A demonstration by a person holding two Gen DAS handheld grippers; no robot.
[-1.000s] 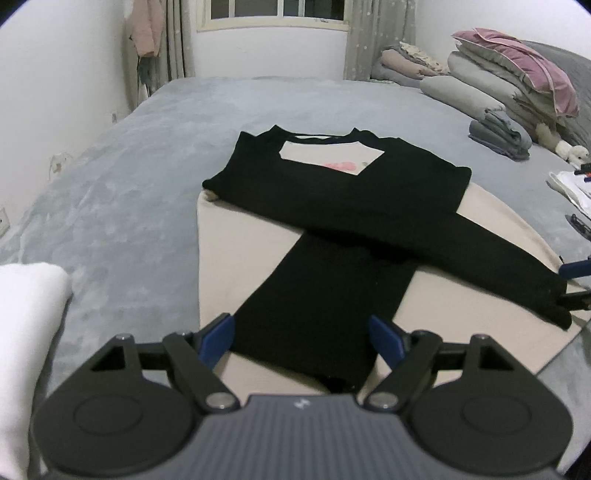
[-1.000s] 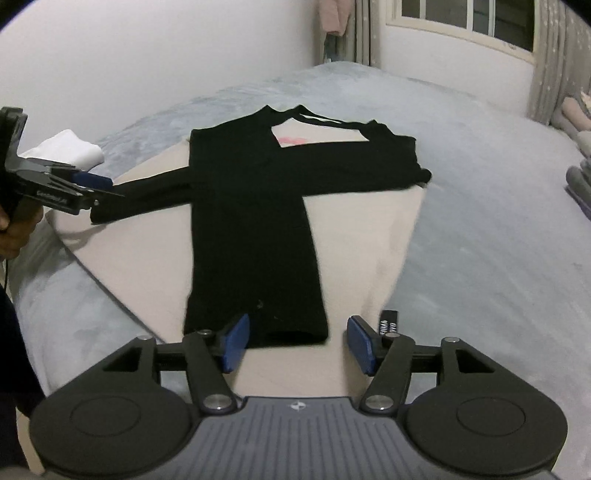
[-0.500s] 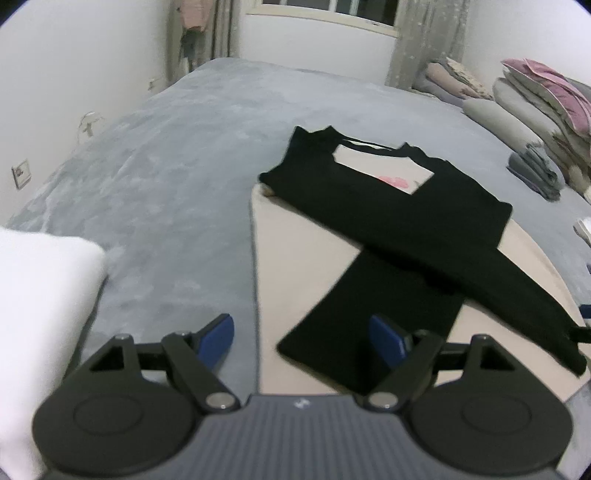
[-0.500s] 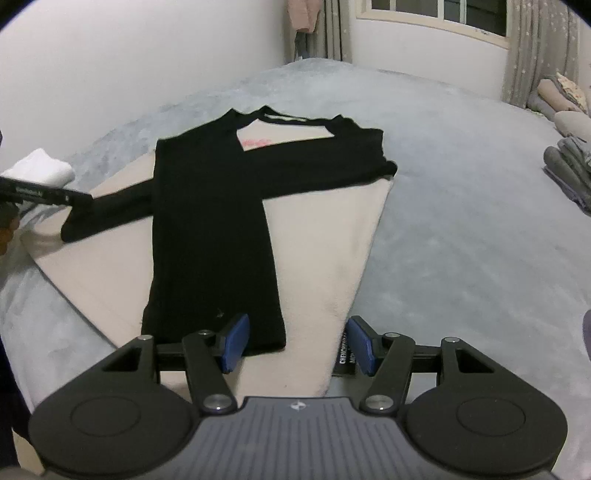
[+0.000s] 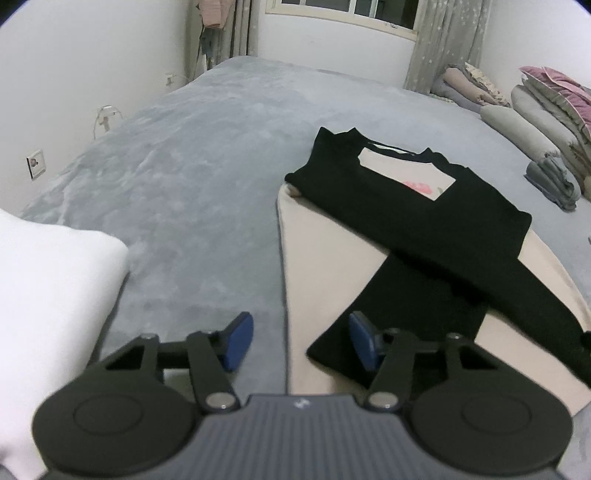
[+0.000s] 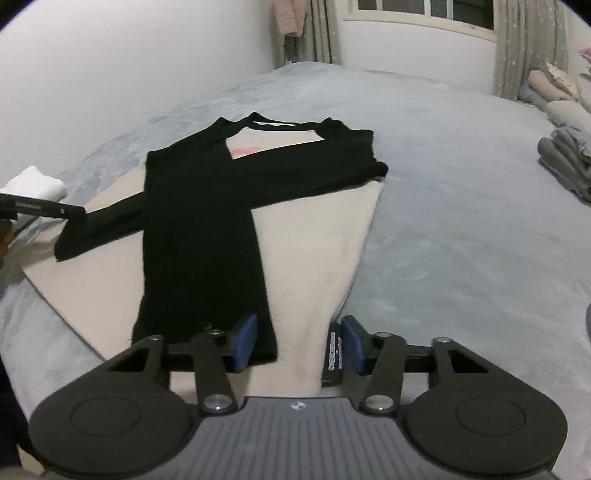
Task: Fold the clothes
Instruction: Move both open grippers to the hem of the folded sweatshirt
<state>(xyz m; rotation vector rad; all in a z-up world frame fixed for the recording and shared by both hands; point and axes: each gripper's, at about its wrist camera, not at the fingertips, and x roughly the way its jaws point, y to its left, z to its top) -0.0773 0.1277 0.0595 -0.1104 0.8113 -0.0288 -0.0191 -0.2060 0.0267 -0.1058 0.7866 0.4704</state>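
Since a second ago the left gripper [image 5: 301, 341] has shifted left to the beige garment's [image 5: 317, 266] near edge, both grippers' jaws closing, still spread, the right gripper [image 6: 297, 341] likewise.

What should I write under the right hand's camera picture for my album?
Right gripper, jaws closing, at the near corner of a cream shirt with black sleeves folded across it, on a grey bed.

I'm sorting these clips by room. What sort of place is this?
Most likely a bedroom: the garment lies on a wide bed under a grey blanket, pillows and folded bedding are stacked at its far end, and a curtained window sits behind.
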